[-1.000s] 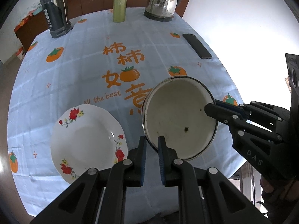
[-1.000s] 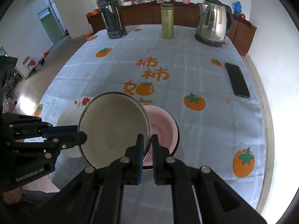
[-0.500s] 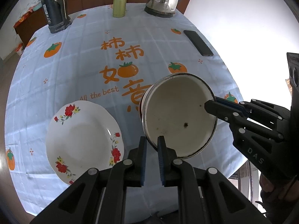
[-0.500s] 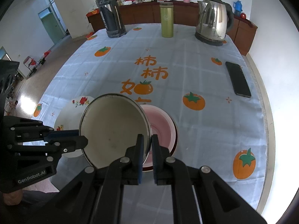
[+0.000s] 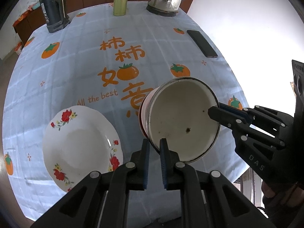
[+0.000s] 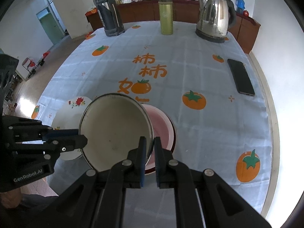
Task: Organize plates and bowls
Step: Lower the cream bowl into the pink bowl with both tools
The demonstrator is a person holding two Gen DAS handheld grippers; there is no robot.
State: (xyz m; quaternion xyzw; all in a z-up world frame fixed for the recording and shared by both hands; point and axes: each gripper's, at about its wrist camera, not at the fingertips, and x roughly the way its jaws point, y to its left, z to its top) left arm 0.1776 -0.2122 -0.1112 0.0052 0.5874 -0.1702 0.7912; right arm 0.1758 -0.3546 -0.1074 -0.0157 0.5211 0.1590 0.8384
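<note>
Both grippers pinch the rim of one white enamel bowl (image 5: 182,119), held tilted over the pink bowl (image 6: 163,125): left gripper (image 5: 154,152) on one side, right gripper (image 6: 148,148) opposite. The floral plate (image 5: 79,146) lies just beside it (on the persimmon-print tablecloth (image 5: 76,72)).

White walls (image 6: 275,19), a brown sideboard (image 6: 144,12), and a green door (image 6: 49,26) beyond.

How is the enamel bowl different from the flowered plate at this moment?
The enamel bowl is plain inside, deep and tilted, pinched at its rim by the left gripper and the right gripper. The flowered plate is shallow, printed with red flowers, and lies flat and untouched on the tablecloth. Both are round and whitish.
</note>
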